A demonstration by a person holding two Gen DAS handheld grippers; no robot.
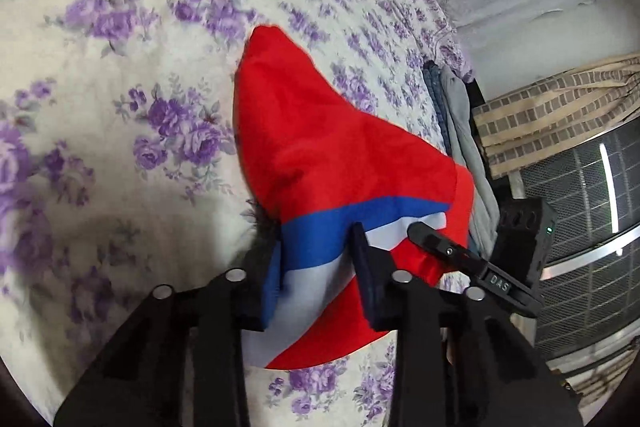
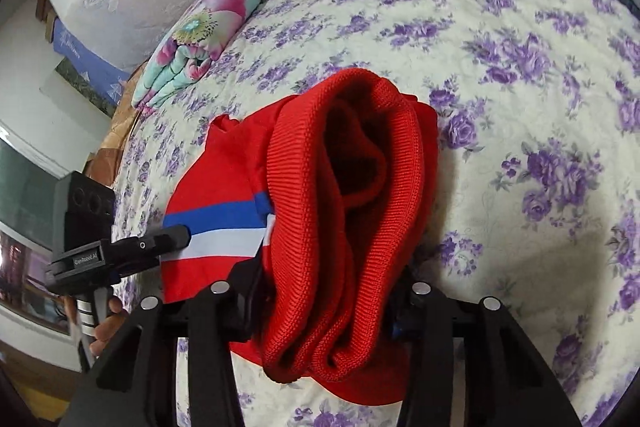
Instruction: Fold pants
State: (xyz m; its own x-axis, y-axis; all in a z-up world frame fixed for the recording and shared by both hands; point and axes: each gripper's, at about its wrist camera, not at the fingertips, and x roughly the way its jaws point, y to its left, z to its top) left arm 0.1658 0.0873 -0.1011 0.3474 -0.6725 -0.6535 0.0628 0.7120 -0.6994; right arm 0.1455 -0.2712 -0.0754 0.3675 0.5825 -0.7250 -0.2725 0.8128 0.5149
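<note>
The red knit pants point(image 1: 320, 147) with blue-and-white stripes are clamped by both the left hand-held gripper point(image 1: 316, 259) and the right hand-held gripper point(image 2: 328, 291) above the purple-flowered bed point(image 1: 120, 107).

Surface: bed point(image 2: 520, 27), covered by cream quilt with purple flower print.
On it, middle: red pants point(image 1: 320, 147) with blue and white stripes, bunched, partly lifted.
Far side: folded floral blanket point(image 2: 200, 39), teal and pink.
Edge: folded grey and blue clothes point(image 1: 452, 115).
</note>
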